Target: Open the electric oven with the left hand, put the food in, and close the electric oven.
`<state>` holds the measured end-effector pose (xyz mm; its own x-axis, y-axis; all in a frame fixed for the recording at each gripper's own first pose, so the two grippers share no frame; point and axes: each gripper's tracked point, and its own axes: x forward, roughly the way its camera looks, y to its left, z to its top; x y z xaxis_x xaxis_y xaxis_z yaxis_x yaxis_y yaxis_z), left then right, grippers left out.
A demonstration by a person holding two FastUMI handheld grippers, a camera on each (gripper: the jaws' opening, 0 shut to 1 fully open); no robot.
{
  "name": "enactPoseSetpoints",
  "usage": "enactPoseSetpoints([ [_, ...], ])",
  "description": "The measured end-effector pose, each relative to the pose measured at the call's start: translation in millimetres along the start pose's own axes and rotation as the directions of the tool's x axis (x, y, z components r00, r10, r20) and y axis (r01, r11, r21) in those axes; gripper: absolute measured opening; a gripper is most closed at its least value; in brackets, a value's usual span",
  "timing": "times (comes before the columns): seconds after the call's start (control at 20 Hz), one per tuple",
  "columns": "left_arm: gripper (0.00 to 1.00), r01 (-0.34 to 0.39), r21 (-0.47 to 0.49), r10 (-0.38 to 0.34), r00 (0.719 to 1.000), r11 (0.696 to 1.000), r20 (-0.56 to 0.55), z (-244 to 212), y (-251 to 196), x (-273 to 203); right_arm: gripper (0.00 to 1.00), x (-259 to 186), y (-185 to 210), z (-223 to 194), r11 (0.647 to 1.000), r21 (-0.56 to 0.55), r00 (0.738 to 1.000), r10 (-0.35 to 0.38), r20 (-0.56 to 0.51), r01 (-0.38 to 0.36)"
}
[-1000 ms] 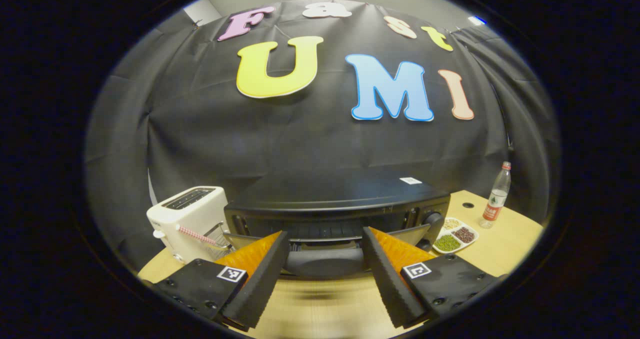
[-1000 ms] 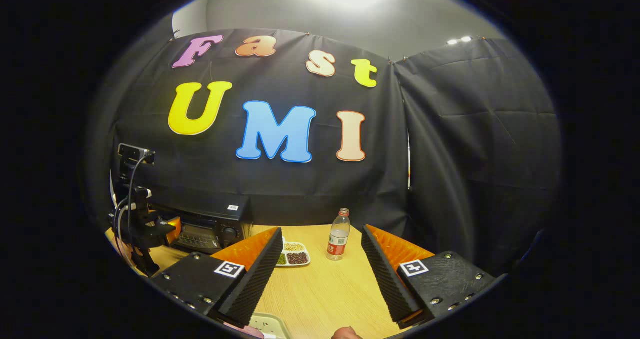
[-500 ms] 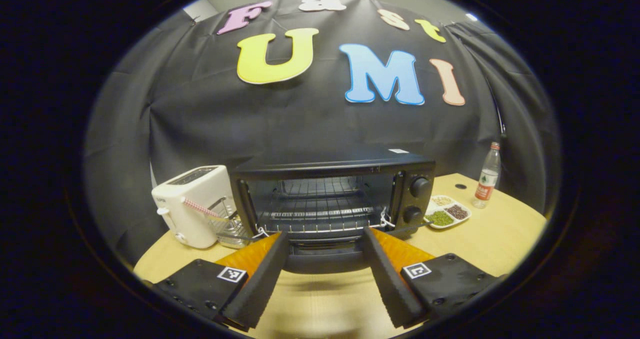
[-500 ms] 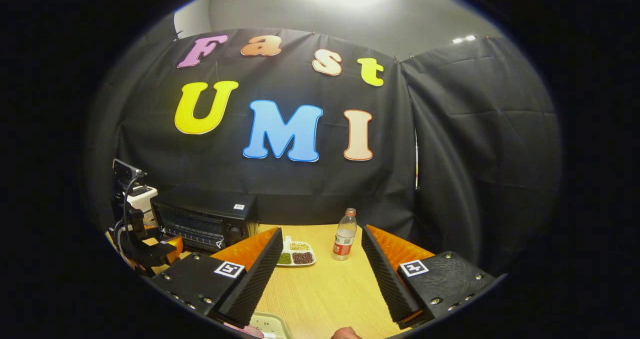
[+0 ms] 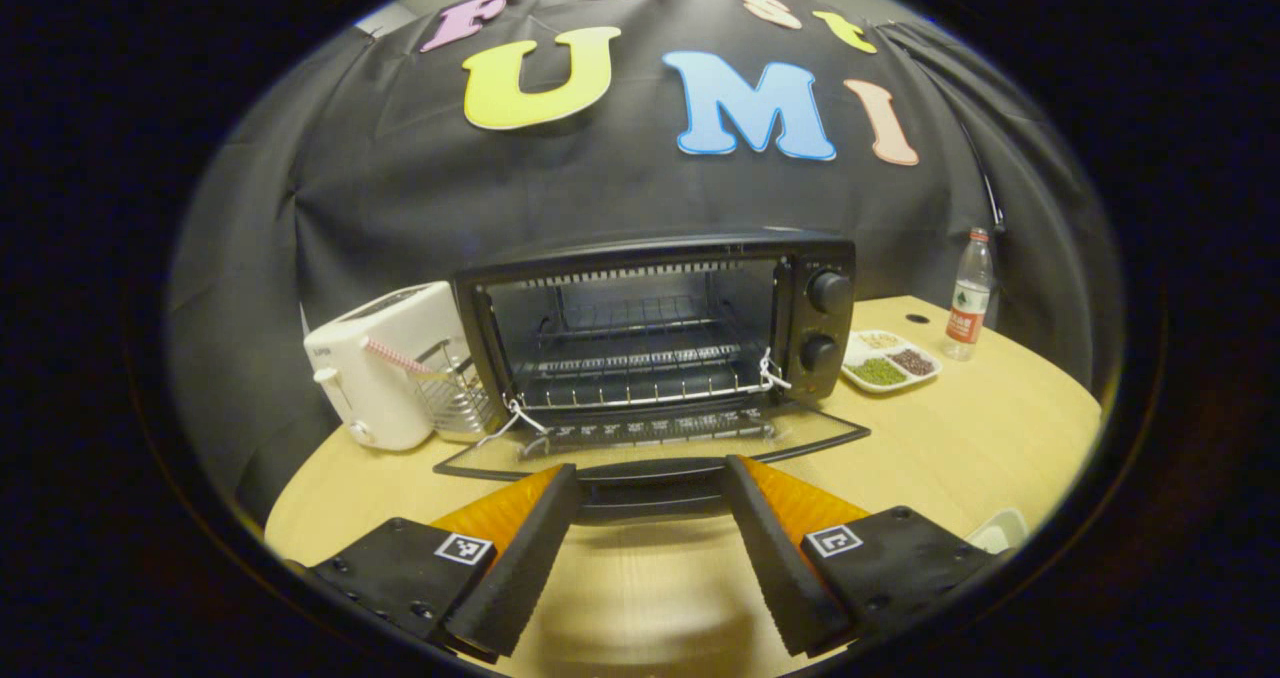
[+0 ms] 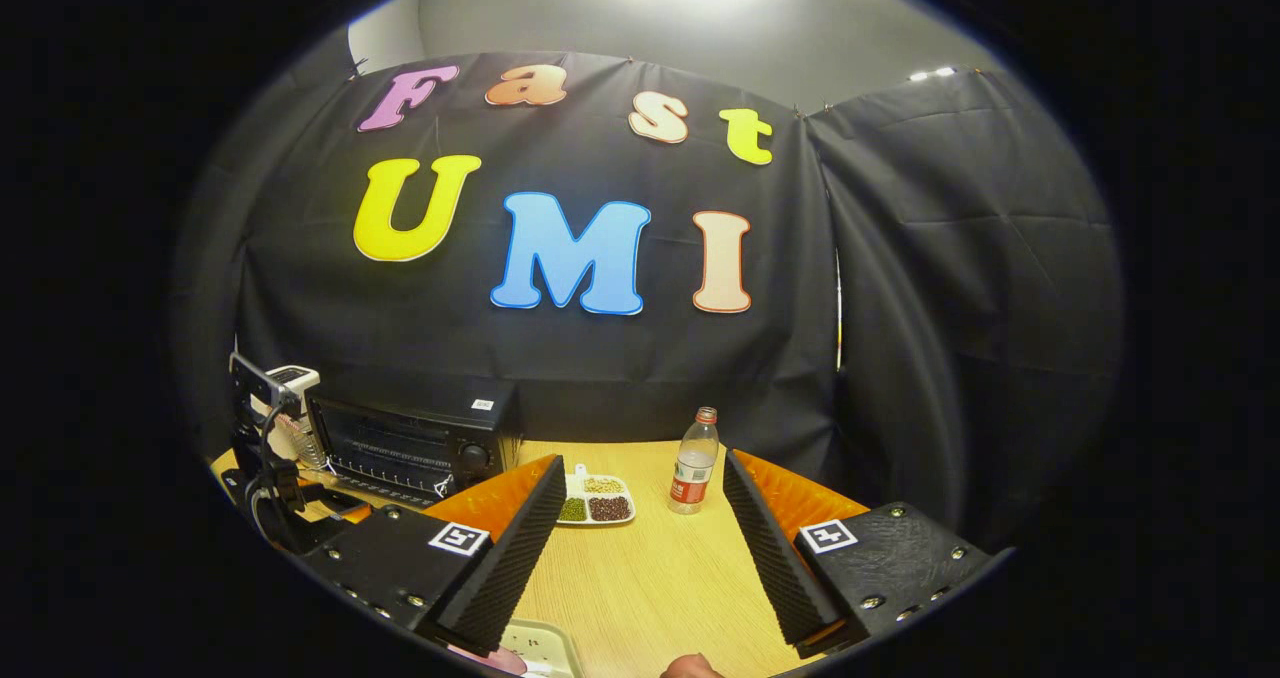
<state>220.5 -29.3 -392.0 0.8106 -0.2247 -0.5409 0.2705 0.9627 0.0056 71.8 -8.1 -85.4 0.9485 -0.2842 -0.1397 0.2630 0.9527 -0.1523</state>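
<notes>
Left gripper view: left tool (image 5: 648, 548) spread wide around oven door handle (image 5: 650, 471), door down.

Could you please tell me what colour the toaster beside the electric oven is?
The toaster is white; it shows best in the left gripper view.

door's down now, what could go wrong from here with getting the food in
1. The left gripper has its open fingers around the door handle; lifting away carelessly could flip the oven door back up.
2. The lowered door juts over the table in front of the oven, so the right gripper may bump it when reaching in.
3. The wire rack sits low; food could catch on its front edge.
</notes>
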Motion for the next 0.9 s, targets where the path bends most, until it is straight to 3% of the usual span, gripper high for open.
enactPoseSetpoints([
  [0.1,0.94,0.014,-0.008,-0.014,1.0,1.0,-0.025,-12.5,-1.9,-0.8,0.97,1.3,5.6,-1.1,1.0,0.004,1.0,0.018,-0.006,-0.018],
  [0.25,0.98,0.015,-0.018,-0.016,0.999,1.0,-0.049,-20.0,-0.3,-7.3,0.97,1.4,12.7,-0.6,0.999,0.008,0.999,0.044,-0.011,-0.044],
  [0.55,1.0,-0.022,-0.023,0.025,0.99,0.999,0.14,63.0,4.6,-73.9,0.97,3.3,24.3,-3.5,0.988,0.015,0.987,0.154,-0.045,-0.153],
  [0.8,0.94,-0.075,-0.038,0.082,0.959,0.997,0.271,121.7,15.5,-138.9,0.98,-1.6,40.2,-39.7,0.954,0.094,0.936,0.296,-0.188,-0.283],
  [0.9,1.0,-0.101,-0.042,0.109,0.946,0.994,0.306,137.6,21.6,-163.9,0.98,-4.5,44.2,-53.0,0.936,0.144,0.906,0.348,-0.24,-0.321],
])
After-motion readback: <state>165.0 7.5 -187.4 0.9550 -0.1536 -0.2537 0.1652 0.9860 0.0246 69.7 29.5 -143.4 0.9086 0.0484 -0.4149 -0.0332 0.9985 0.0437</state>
